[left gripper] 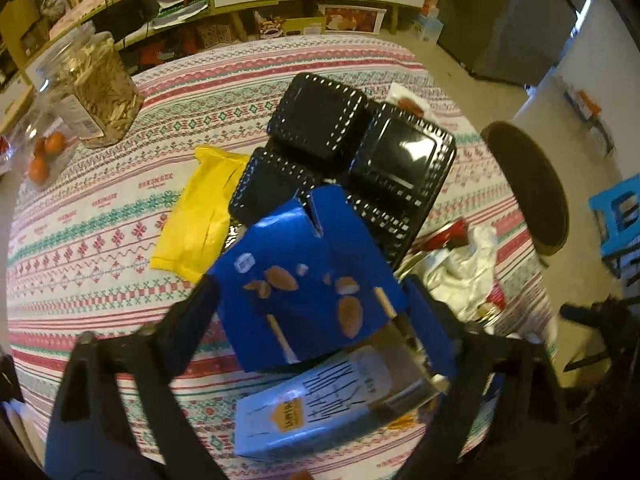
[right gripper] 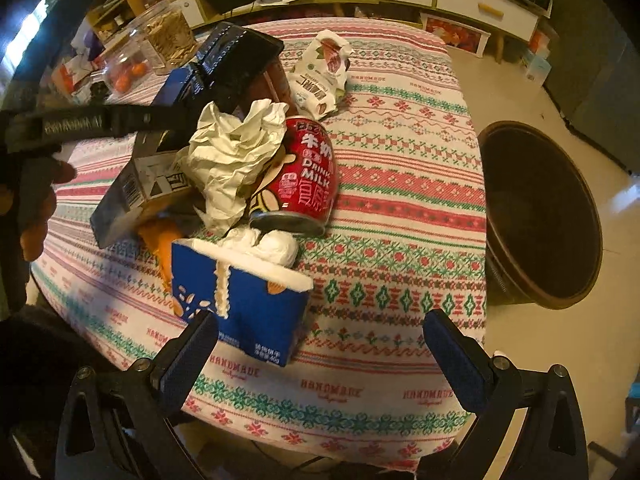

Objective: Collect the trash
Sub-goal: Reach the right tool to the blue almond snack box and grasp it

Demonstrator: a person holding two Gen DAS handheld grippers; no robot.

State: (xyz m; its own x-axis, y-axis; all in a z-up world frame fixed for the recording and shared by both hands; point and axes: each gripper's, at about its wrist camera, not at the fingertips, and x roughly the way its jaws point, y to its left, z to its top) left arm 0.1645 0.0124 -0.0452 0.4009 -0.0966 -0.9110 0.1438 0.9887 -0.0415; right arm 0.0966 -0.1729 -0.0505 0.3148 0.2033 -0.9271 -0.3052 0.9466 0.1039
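In the left wrist view my left gripper [left gripper: 308,304] is shut on a blue snack box [left gripper: 304,276] printed with almonds and holds it above the patterned tablecloth [left gripper: 100,216]. Beyond it lie a yellow wrapper [left gripper: 196,216] and black plastic trays [left gripper: 344,152]. In the right wrist view my right gripper [right gripper: 320,344] is open and empty over the table's near edge. Ahead of it lie a torn blue carton [right gripper: 240,300], a red milk can [right gripper: 304,176], crumpled white paper [right gripper: 232,152] and a white snack bag [right gripper: 324,68]. The left gripper holding the box also shows at upper left [right gripper: 152,128].
A dark round bin [right gripper: 540,212] stands on the floor right of the table; it also shows in the left wrist view [left gripper: 528,188]. A glass jar [left gripper: 96,92] and oranges [left gripper: 44,152] sit at the table's far left. A blue stool [left gripper: 620,216] is at right.
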